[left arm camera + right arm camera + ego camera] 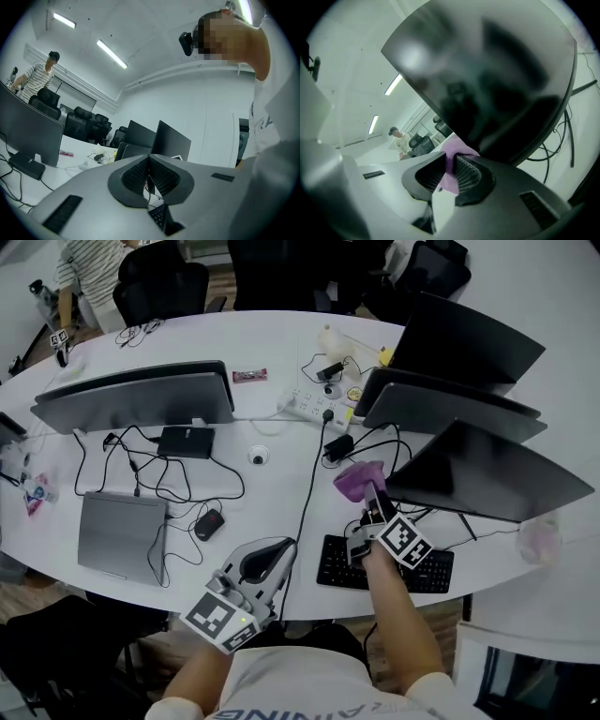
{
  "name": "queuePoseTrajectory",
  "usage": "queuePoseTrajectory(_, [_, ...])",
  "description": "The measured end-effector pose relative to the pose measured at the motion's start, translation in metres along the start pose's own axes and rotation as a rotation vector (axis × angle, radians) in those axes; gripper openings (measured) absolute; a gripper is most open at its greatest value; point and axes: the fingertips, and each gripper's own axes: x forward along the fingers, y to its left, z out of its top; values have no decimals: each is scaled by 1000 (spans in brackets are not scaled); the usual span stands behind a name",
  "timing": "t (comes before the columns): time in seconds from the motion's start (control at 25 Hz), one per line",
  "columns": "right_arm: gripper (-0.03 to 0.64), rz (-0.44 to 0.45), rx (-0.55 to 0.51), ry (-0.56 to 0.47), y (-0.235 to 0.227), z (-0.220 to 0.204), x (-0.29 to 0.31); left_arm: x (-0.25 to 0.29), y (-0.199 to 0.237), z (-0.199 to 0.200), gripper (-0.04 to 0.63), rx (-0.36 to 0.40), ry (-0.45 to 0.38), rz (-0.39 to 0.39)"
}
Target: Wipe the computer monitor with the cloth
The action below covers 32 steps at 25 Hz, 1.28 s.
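We held one gripper in each hand above a white table (pixel 281 343). The right gripper (pixel 374 495) was stretched forward over the black keyboard (pixel 384 568). Its jaws were closed on a purple cloth (pixel 357 480). In the right gripper view the cloth (pixel 453 158) was pinched between the two ribbed pads (pixel 468 172), and a fold of it stood out above the tips of the right gripper (pixel 451 171).

The cloth was at the lower left corner of the nearest computer monitor (pixel 487 474), a dark screen that leaned back and was seen from above in the head view. In the right gripper view this monitor (pixel 487 70) filled most of the picture, and the cloth was just under its lower edge. We could not tell whether they touched.

The left gripper (pixel 267 559) was lower and nearer to our body, at the near edge of the table, well apart from the monitor. In the left gripper view its jaws were pressed together at the tips and held nothing – the left gripper (pixel 150 173) pointed across the table toward the dark monitors.

On the left part of the table lay a closed grey laptop (pixel 120 532) and, near it, a black mouse (pixel 208 523). A white power strip (pixel 314 407) with cables lay behind the cloth. A person in a striped shirt (pixel 89 268) stood at the far side.
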Motion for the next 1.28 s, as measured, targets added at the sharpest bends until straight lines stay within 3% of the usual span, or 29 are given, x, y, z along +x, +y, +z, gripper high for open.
queuePoseTrajectory(0.64, [61,152,-95,-157,93,86,-33,4,-9,46,10,57,-85,-3])
queuePoseTrajectory(1.04, [61,238,-167,-178,135,121,-45,19,-25,56,9,83,-94,-31])
queuePoseTrajectory(1.28, [61,296,-148,-220,161,146,-57,22,-34,60,11,98,-107,-41])
